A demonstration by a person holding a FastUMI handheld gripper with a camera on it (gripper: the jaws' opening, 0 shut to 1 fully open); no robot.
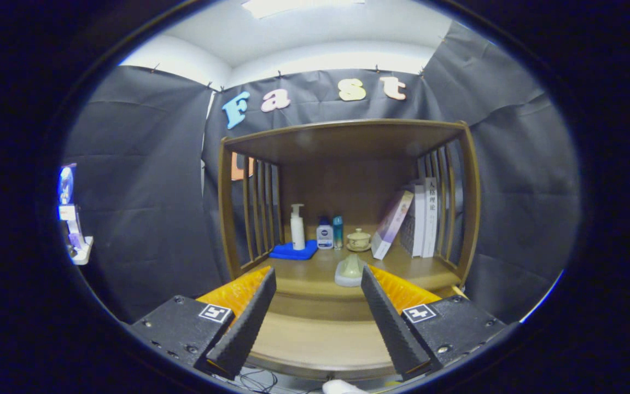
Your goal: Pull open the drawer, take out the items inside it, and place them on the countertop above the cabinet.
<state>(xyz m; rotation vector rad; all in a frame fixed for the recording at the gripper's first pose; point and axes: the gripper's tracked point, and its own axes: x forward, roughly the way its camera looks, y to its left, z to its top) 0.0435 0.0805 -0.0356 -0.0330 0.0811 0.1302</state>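
Observation:
My gripper [318, 272] is open, with nothing between its fingers. It is held in front of a brown wooden cabinet [348, 131]. Below the countertop [315, 279] the drawer [320, 342] stands pulled out, and the pale wooden floor showing between my fingers is bare. A pale green ceramic piece [350, 270] sits on the countertop's front part, just ahead of my right finger and apart from it.
Further back on the countertop stand a white pump bottle [297, 226] on a blue pad [293, 252], two small bottles [324, 234], a lidded cup [359, 239] and several books [421, 219] leaning at the right. Slatted side walls [260, 213] close the shelf in. Cables [255, 378] lie below the drawer.

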